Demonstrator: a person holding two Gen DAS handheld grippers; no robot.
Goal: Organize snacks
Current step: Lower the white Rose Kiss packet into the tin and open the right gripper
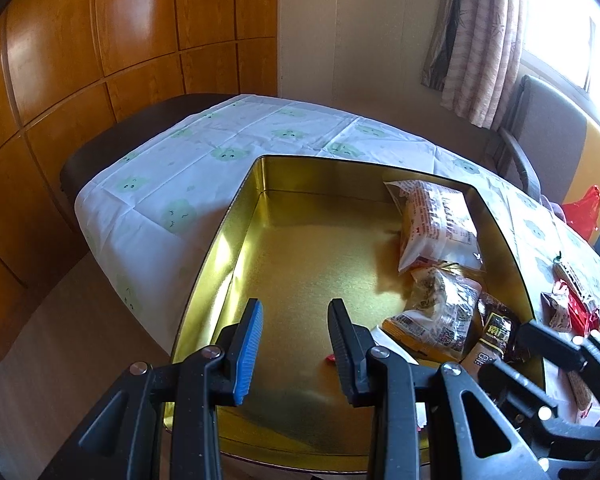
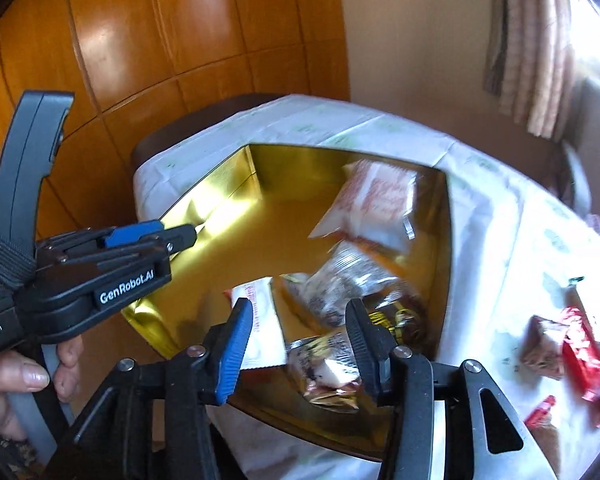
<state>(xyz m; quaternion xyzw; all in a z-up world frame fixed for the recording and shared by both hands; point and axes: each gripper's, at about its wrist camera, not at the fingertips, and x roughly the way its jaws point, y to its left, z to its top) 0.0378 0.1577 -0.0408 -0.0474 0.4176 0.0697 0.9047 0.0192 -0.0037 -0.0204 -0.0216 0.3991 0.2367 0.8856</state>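
Observation:
An open gold tin (image 1: 300,248) stands on the table's white cloth. Along its right side lie a white-and-red packet (image 1: 436,220), a clear packet with dark print (image 1: 440,304) and a dark brown packet (image 1: 496,328). My left gripper (image 1: 296,308) hangs open over the tin's bare floor with nothing between its fingers. My right gripper (image 2: 299,308) is open over the tin's (image 2: 236,248) near right corner. A silvery wrapped snack (image 2: 324,372) lies between and below its fingers, untouched by the pads, and a flat white packet (image 2: 260,320) lies beside it. Several red-wrapped snacks (image 2: 584,356) are loose on the cloth to the right.
A person's hand (image 2: 12,380) holds the left gripper's handle at the left. A grey chair (image 1: 548,132) and a red bag (image 1: 584,212) are beyond the table at the right. A wooden panelled wall (image 1: 100,40) stands behind, and the table's left edge drops to the floor.

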